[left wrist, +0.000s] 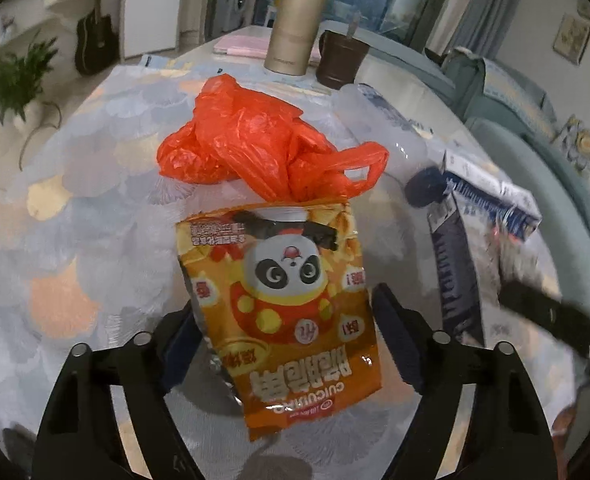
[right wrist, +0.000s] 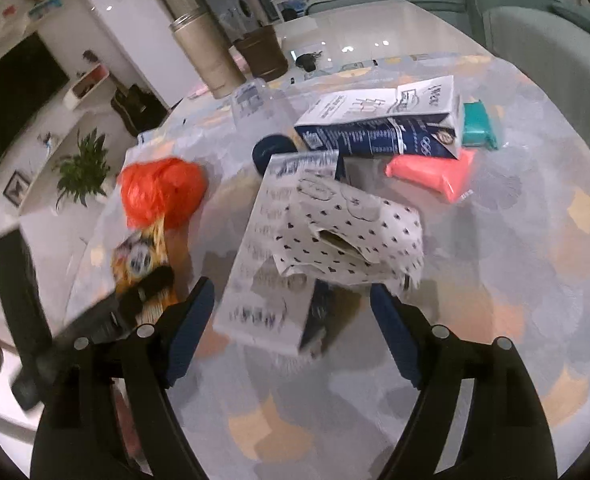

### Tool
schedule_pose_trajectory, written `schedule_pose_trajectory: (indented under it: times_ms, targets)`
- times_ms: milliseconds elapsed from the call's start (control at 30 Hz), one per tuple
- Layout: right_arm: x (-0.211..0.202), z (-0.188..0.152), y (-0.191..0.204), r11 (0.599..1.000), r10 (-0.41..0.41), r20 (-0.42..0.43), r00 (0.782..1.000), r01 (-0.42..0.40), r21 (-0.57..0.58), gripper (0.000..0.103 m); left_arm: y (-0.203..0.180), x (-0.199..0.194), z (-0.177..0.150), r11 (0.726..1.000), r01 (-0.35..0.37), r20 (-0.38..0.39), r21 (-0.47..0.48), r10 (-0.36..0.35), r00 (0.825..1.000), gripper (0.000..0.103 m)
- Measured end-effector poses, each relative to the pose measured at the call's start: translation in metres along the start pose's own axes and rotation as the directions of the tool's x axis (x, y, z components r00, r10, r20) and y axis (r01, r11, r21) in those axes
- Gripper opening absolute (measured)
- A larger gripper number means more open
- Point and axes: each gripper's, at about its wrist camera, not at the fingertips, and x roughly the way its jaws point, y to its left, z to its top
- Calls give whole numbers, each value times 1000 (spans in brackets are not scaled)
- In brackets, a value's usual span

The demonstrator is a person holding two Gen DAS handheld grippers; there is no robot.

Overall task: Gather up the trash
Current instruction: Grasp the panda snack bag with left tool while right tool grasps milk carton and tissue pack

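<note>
Left gripper [left wrist: 283,332] wide around panda snack bag [left wrist: 283,300], just under orange plastic bag [left wrist: 255,140]; right gripper [right wrist: 293,312] wide, milk carton [right wrist: 271,256] betw. jaws, blurry.

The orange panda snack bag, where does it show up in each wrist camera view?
Left wrist: the orange panda snack bag fills the lower centre, between the left gripper's fingers.
Right wrist: the same bag is small and blurred at lower left.
Shared landmark: the crumpled red plastic bag just beyond it.

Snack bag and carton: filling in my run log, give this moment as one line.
left gripper: open, snack bag between jaws | right gripper: open, carton between jaws | table: trash uncollected
</note>
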Motion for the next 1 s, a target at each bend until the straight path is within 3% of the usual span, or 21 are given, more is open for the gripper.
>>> schedule_pose_trajectory:
  times_ms: [167,233,367,467,533,700,1000]
  targets:
    - [24,14,8,1000,-25,-20,999,25,10,85,-3,-1,-3,999,-37,13,22,37,999,61]
    - [31,15,15,997,-72,-12,997,72,-20,85,-4,-2,-5,999,-42,21,22,41,999,49]
    - [42,13,27,983,-160,-6,987,158,-96,83,-6,-7,-10,999,-31,40,43,29,999,37]
    - [43,8,30,974,-181,-1,984,179,-139,68,-10,-13,-15,997,-13,55,77,9,998,25]
    - [39,7,32,972,-170,-1,985,168,-167,58,-10,-19,-18,996,48,55,74,-52,997,16]
    - [17,1,35,969,-135,12,991,134,-207,57,-12,-39,-19,981,189,66,48,-192,979,10]
    - [-82,-3,28,975,-63,174,983,97,-199,57,-54,-107,-6,942,312,167,125,-330,929,10]
